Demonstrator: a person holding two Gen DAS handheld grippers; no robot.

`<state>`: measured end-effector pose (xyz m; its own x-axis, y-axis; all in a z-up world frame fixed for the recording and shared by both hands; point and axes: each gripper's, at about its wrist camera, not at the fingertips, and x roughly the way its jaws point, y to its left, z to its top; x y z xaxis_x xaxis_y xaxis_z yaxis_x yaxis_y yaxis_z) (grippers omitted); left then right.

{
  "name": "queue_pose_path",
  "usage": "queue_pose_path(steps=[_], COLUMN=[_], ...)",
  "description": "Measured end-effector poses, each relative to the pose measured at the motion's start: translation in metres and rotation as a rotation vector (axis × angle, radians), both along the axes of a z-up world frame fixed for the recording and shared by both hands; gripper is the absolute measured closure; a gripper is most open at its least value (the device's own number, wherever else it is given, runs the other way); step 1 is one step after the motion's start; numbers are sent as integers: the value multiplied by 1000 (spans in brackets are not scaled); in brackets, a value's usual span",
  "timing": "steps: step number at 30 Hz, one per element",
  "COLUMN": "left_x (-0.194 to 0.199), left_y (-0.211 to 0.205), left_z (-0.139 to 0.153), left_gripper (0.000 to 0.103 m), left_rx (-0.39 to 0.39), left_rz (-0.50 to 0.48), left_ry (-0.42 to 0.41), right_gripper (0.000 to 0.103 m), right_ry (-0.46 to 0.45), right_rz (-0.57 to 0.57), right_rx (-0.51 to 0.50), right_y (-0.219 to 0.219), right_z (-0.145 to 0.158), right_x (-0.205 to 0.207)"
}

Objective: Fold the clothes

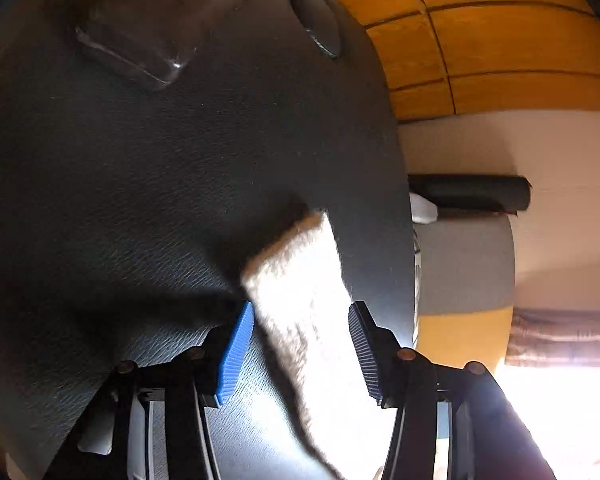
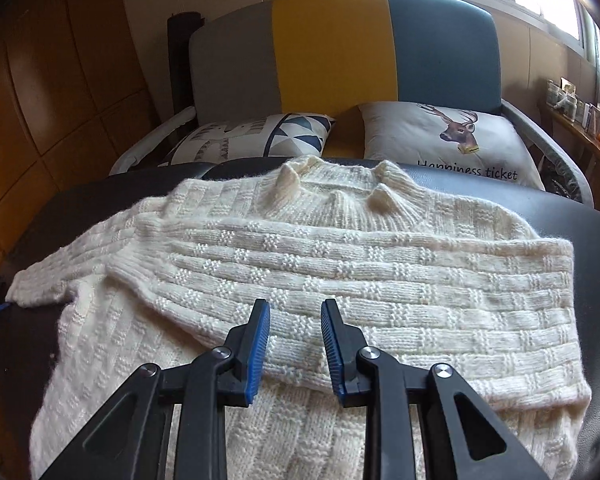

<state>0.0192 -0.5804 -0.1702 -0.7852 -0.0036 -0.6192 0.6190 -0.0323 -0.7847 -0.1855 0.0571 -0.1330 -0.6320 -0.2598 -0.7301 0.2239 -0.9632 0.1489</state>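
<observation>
Sweater [image 2: 300,280], cream and cable-knit, lies spread on a dark leather-textured tabletop [image 2: 596,248], one sleeve folded across its body, its other cuff at the tabletop's left edge. Behind stands a grey, yellow and blue sofa [image 2: 332,44] with a deer cushion [image 2: 448,140] and a triangle-print cushion [image 2: 252,136], beside wood-panelled walls [image 2: 40,80]. The right claw [image 2: 295,316] hovers released over the folded sleeve; the left claw [image 1: 300,344] is also released, with the cuff [image 1: 300,280] between its blue pads.
</observation>
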Motion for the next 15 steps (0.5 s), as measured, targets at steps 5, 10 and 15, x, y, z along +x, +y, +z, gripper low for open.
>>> queue_pose_path(steps=[5,10,15], left_x=[-4,-4,-16], left_y=[-1,-3,-6], left_z=[-1,-2,0], left_gripper=[51,59,71], left_rx=[44,98,71], left_rz=[53,112,114], left_ry=[-1,-12,-64], right_gripper=[76,74,73], right_ry=[-33,-40,-42], right_rz=[-2,2,9], right_rx=[-33,-57,-78], right_y=[2,5,7], right_z=[-14,-15,-16], right_x=[-2,-2,-2])
